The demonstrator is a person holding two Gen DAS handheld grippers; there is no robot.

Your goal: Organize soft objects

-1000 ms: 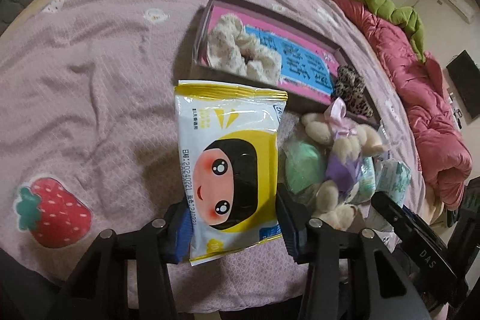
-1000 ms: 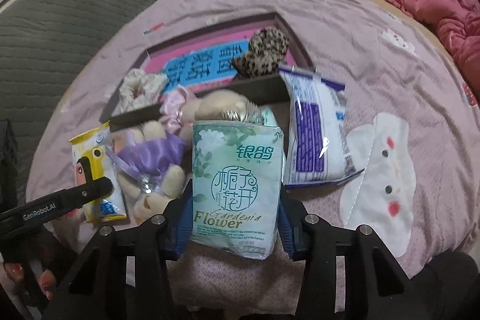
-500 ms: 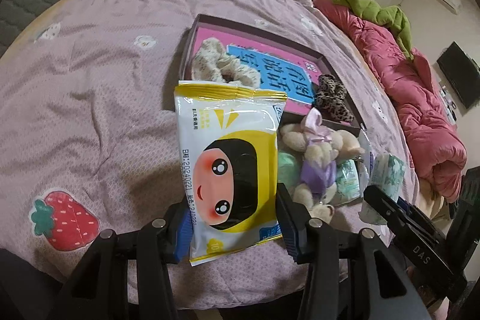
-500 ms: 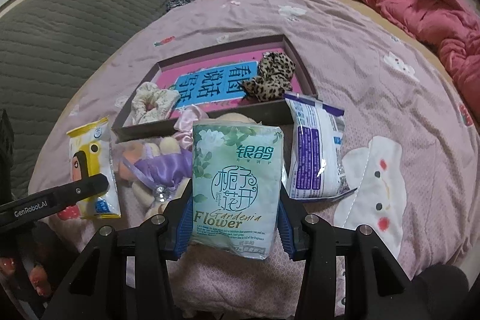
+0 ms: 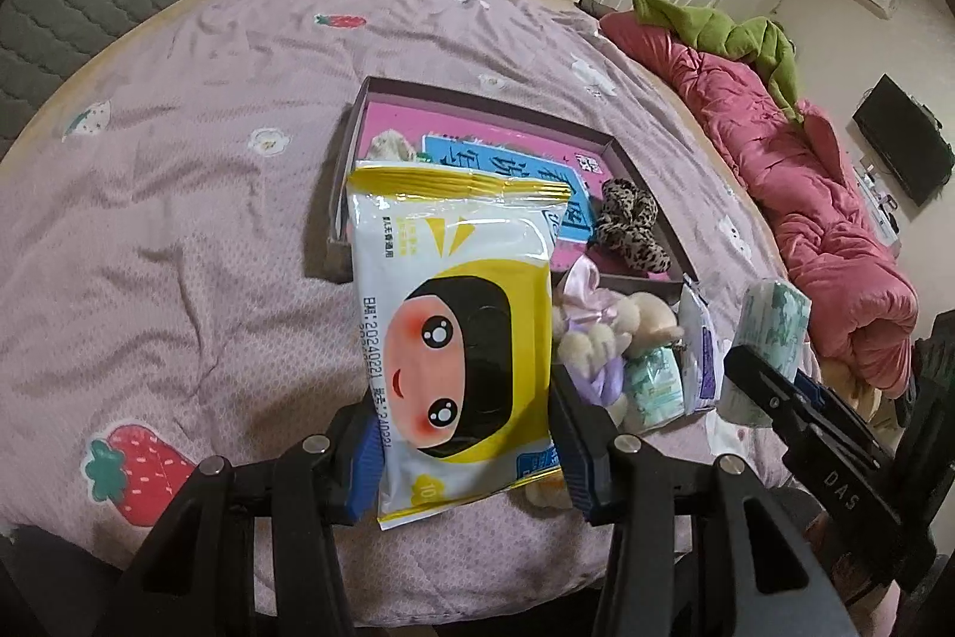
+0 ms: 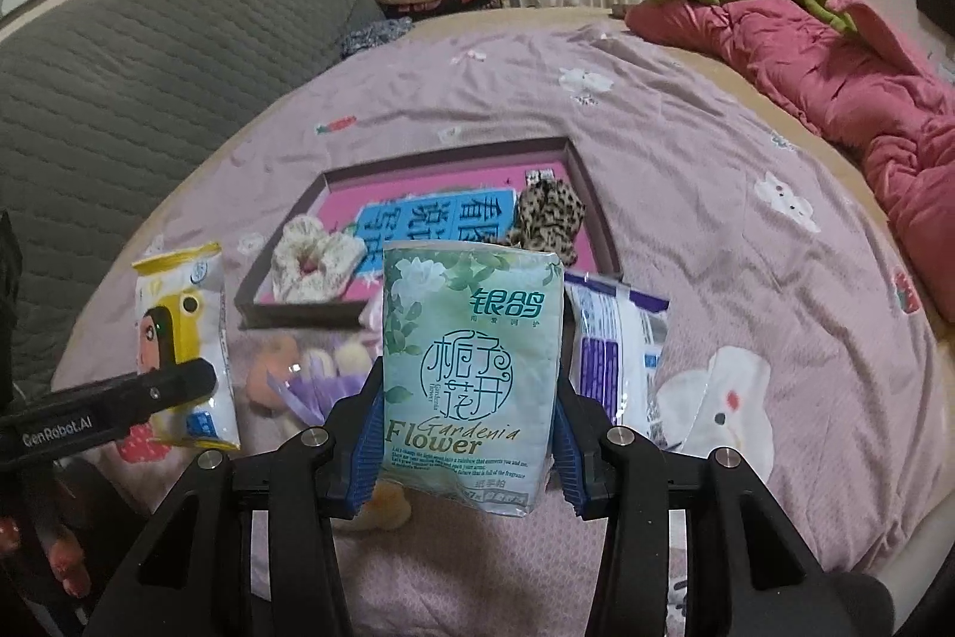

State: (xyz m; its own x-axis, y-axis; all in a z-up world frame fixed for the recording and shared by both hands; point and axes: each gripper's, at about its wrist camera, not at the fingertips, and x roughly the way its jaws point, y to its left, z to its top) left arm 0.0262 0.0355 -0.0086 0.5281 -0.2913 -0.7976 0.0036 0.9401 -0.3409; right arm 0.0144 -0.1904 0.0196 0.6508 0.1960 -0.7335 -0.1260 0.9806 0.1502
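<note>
Now two packs gripped: left fingers (image 5: 465,449) clamp wipes pack (image 5: 456,338), right fingers (image 6: 465,452) tissue pack (image 6: 471,368).

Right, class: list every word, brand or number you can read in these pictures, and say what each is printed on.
"Gardenia Flower": green tissue pack in the right tool.
"20240221": yellow wipes pack in the left tool.
"GenRobot.AI": left tool's side, right view.
"DAS": right tool's side, left view.
Chinese characters on both packs and the box; fine print too small.

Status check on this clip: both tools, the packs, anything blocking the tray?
Left tool shut on yellow wipes pack. Right tool shut on green tissue pack. Tray ahead holds two scrunchies; middle open. Plush bear and purple pack lie before it.
</note>
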